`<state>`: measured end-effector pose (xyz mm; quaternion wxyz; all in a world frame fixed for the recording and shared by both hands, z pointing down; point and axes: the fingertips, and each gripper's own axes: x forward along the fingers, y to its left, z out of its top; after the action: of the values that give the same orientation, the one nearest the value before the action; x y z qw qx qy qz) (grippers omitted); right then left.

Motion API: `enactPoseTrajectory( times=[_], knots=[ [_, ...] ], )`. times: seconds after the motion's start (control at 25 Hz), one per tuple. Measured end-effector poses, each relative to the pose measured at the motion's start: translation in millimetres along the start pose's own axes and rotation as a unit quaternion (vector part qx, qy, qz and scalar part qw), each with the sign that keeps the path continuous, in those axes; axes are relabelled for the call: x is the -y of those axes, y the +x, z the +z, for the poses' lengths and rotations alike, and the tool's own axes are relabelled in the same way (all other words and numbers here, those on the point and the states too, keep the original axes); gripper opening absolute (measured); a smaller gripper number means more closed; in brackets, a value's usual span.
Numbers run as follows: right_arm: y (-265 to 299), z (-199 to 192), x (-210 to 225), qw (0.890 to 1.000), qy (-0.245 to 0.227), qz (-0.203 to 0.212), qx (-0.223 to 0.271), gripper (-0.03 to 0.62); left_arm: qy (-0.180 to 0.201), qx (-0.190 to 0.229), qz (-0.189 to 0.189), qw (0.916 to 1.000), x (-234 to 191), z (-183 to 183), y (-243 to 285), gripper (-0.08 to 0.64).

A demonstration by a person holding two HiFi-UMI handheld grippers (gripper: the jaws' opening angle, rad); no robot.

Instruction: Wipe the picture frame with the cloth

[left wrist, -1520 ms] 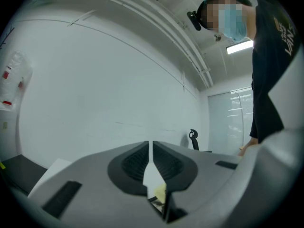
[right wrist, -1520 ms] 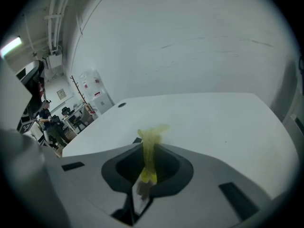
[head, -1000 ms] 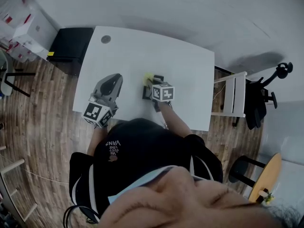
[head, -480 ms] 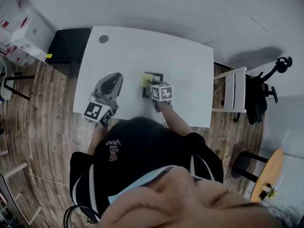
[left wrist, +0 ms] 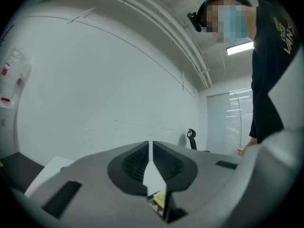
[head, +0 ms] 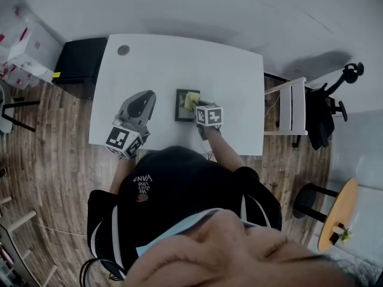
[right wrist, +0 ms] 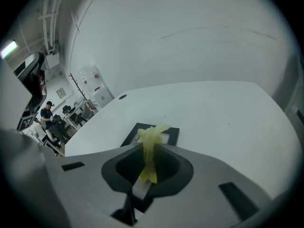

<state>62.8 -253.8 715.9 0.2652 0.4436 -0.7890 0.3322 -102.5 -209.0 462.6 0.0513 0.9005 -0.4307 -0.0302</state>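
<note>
The picture frame (head: 180,107) lies flat and unsecured at the middle of the white table (head: 233,70). The yellow cloth (right wrist: 148,137) is over it, clamped in the right gripper (right wrist: 151,150). The left gripper (left wrist: 151,147), jaws together and empty, sits apart. Risk: wiping drag may slide the frame.

Black picture frame (head: 179,110) under cloth (head: 191,100) and right gripper (head: 198,105), left gripper (head: 143,98) apart

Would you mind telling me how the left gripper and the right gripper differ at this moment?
The left gripper is shut on nothing; the right gripper is shut on the crumpled yellow cloth. The left gripper sits aside from the black rectangular picture frame; the right gripper holds the cloth over it. Both are shut.
</note>
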Motion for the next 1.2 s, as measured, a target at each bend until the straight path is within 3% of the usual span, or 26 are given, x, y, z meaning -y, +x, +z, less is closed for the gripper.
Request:
enactPoseTrajectory(
  times=[0.72, 1.2],
  knots=[
    [-34.2, -5.7, 50.4, 0.999, 0.019, -0.048, 0.012, 0.040, -0.005, -0.003, -0.023, 0.9997, 21.5, -3.6, 19.7, 0.034],
    [-21.5, 19.4, -8.3, 0.999, -0.013, 0.026, 0.028, 0.040, 0.002, -0.002, -0.002, 1.0000, 20.2, -1.6, 10.9, 0.034]
  ],
)
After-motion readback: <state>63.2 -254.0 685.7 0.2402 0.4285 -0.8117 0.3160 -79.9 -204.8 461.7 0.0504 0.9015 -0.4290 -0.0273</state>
